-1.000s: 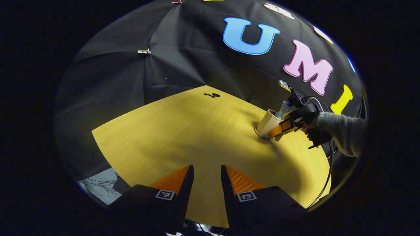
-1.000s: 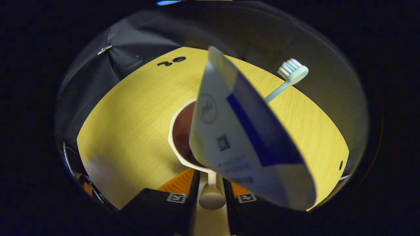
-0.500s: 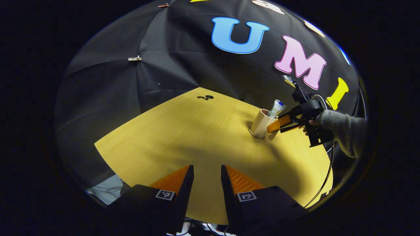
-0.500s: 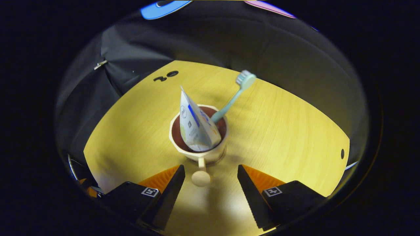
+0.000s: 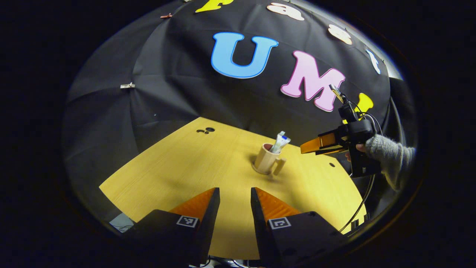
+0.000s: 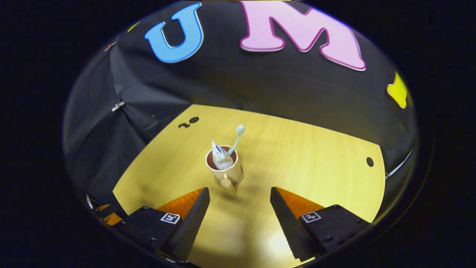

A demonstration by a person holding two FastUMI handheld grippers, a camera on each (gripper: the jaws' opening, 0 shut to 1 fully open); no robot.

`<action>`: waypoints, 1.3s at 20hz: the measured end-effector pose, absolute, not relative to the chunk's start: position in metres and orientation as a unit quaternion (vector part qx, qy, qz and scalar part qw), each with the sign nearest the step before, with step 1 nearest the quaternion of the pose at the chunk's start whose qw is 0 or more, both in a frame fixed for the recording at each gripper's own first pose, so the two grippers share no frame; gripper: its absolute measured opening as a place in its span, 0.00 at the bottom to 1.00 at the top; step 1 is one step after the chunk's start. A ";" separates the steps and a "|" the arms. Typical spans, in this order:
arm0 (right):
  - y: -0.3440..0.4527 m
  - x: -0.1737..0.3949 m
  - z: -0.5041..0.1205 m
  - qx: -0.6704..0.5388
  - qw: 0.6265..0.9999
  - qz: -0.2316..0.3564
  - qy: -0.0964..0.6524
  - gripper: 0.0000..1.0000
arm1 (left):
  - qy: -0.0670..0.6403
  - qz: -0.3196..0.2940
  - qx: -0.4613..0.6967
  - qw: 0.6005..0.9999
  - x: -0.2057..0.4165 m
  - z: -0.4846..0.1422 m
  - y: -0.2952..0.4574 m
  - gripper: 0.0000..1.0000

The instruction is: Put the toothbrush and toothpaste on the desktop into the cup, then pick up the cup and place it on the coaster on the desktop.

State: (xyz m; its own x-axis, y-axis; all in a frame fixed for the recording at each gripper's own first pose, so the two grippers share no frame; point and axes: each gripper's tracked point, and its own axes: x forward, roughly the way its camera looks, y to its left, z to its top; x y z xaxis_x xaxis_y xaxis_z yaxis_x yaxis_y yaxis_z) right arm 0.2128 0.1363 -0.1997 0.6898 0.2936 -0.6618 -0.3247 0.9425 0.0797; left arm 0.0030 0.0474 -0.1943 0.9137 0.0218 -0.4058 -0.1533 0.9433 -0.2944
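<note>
Cup point(image 6: 224, 172) holding toothbrush point(image 6: 236, 138) and toothpaste point(image 6: 220, 158), both grippers released, empty; top-heavy load liable to tip if knocked.

Beige cup point(image 6: 225, 170), mint toothbrush point(image 6: 236, 138), yellow wood-grain desktop point(image 6: 305, 156)

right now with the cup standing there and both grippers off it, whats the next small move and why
Probably just draw the right gripper a little further clear and stop. The cup stands upright on the desktop with the toothpaste and toothbrush inside, and the open fingers touch nothing. A thin disc, likely the coaster, seems to sit under the cup's base in the left gripper view, though I can't be sure.
</note>
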 end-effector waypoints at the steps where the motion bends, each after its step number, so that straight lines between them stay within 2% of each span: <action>1: 0.133 0.205 -0.185 -0.015 0.924 0.165 0.343 1.00 | 0.198 0.036 -0.160 0.966 0.003 -0.185 0.045 0.55; 3: 0.128 0.185 -0.157 -0.005 0.935 0.160 0.318 1.00 | 0.181 0.021 -0.152 0.971 0.007 -0.163 0.039 0.55; 8: 0.109 0.136 -0.098 0.018 0.957 0.128 0.261 1.00 | 0.128 -0.026 -0.117 0.984 0.016 -0.102 0.025 0.79; 11: 0.099 0.114 -0.072 0.029 0.968 0.105 0.227 1.00 | 0.099 -0.031 -0.093 0.990 0.017 -0.067 0.023 0.86; 17: 0.084 0.070 -0.042 0.024 0.981 0.071 0.180 1.00 | 0.059 -0.069 -0.072 0.993 0.013 -0.018 0.004 0.90; 23: 0.063 0.054 -0.017 0.018 0.989 0.060 0.135 1.00 | 0.002 -0.054 -0.041 0.998 0.010 0.028 -0.007 0.93; 26: 0.053 0.045 -0.007 0.022 0.991 0.064 0.116 1.00 | -0.003 -0.051 -0.040 0.998 0.008 0.033 -0.026 0.94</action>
